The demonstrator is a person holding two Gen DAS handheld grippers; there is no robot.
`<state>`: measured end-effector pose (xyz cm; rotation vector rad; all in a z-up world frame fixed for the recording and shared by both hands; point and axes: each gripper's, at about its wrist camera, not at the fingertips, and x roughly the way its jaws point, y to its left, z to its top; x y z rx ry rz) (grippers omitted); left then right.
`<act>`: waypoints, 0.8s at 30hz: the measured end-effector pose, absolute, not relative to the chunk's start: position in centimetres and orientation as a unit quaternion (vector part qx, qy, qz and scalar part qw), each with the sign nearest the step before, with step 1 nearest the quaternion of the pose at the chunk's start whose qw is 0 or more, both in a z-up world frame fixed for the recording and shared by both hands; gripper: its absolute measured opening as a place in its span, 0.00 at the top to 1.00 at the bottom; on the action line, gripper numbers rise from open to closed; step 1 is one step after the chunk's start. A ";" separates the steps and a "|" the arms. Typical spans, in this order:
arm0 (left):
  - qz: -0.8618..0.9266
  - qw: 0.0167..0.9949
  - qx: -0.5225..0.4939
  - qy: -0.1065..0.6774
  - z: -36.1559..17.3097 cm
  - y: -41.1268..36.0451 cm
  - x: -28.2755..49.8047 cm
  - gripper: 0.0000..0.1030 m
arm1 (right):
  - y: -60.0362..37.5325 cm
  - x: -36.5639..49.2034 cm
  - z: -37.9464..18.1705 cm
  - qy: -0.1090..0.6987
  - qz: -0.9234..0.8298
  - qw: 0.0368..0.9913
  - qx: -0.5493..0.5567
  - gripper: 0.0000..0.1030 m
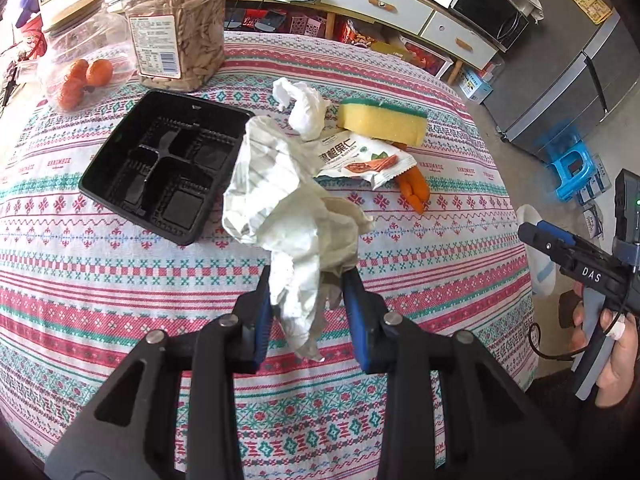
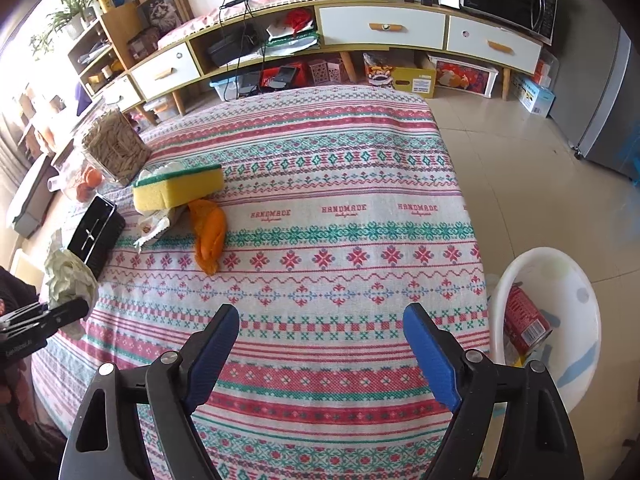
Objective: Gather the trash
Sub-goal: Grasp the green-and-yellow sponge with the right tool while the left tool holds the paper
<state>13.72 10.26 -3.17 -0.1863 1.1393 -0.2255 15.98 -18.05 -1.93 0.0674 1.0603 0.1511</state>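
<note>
My left gripper (image 1: 306, 276) is shut on a large crumpled sheet of white paper (image 1: 280, 192), which hangs above the patterned tablecloth (image 1: 120, 280). Beyond it lie a white tissue wad (image 1: 306, 110), a snack wrapper (image 1: 360, 158), an orange peel (image 1: 414, 186) and a yellow sponge (image 1: 382, 122). In the right wrist view my right gripper (image 2: 320, 320) stands open over bare cloth, nothing between its fingers. The held paper (image 2: 68, 276) shows at the left there. A white bin (image 2: 560, 320) with a red can (image 2: 524, 320) inside stands off the table's right edge.
A black compartment tray (image 1: 160, 164) sits left of the trash. Behind it stand a clear jar of seeds (image 1: 180, 28) and a jar with small oranges (image 1: 80, 64). A low cabinet (image 2: 360, 28) and a fridge (image 1: 580, 80) lie beyond the table.
</note>
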 end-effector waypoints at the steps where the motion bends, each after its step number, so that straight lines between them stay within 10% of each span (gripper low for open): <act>1: -0.106 0.832 -0.087 0.537 -3.1 10.5 13.4 0.66 | -17.6 16.1 -1.9 0.505 0.072 0.859 0.029 0.17; 24: -0.088 0.843 -0.145 0.510 -1.4 15.1 11.3 0.66 | -4.3 21.6 0.6 0.492 0.112 0.863 -0.022 0.14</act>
